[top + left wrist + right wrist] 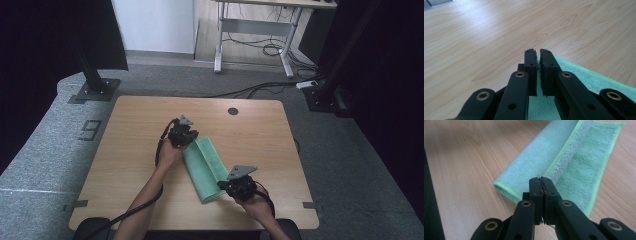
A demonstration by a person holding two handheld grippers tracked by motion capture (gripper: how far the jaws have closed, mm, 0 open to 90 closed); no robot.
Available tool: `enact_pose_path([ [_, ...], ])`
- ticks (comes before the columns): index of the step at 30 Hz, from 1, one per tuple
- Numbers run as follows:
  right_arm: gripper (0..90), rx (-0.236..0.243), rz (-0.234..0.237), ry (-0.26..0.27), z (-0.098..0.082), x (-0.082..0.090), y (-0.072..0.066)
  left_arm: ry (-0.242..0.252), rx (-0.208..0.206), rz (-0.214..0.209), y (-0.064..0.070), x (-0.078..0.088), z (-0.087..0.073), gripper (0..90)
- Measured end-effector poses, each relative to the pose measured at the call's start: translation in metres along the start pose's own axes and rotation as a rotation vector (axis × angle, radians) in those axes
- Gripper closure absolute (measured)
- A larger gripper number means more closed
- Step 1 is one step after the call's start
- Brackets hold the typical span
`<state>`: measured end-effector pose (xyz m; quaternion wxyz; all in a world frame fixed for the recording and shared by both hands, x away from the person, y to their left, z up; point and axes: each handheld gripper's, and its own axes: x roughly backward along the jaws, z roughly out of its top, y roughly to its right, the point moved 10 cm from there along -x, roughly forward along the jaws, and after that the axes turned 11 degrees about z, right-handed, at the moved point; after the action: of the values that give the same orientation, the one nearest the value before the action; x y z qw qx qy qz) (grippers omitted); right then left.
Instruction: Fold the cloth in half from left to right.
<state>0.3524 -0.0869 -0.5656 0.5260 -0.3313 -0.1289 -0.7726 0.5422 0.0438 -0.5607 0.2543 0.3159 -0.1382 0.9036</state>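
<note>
A green cloth (204,167) lies folded lengthwise on the wooden table (130,150). My left gripper (184,139) is at the cloth's far left corner. In the left gripper view its jaws (537,51) stand shut, with a sliver of the green cloth (586,77) pinched between them at the corner. My right gripper (224,186) is at the cloth's near end. In the right gripper view the jaws (541,178) are shut on the pale hem of the folded-over top layer of the cloth (536,157), with the fuzzy lower layer to the right.
A round cable hole (233,111) sits near the table's far edge. Bare wood lies left of the cloth and right of it. Black frame posts (92,75) stand on the grey carpet beyond the table, and a desk with cables (260,47) is farther back.
</note>
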Motion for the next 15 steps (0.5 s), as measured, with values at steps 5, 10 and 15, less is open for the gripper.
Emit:
enact_pose_path([
  [5, 86.9, -0.016, -0.019, 0.000, -0.006, 0.005, 0.009, -0.015, -0.027, -0.003, 0.007, -0.008, 0.008, 83.8],
  [10, 86.9, -0.041, -0.045, -0.020, -0.017, 0.004, 0.021, -0.044, -0.051, 0.004, 0.012, -0.019, 0.009, 83.3],
  [15, 86.9, -0.062, -0.050, -0.034, -0.025, 0.001, 0.028, -0.066, -0.057, 0.011, 0.014, -0.028, 0.004, 82.7],
])
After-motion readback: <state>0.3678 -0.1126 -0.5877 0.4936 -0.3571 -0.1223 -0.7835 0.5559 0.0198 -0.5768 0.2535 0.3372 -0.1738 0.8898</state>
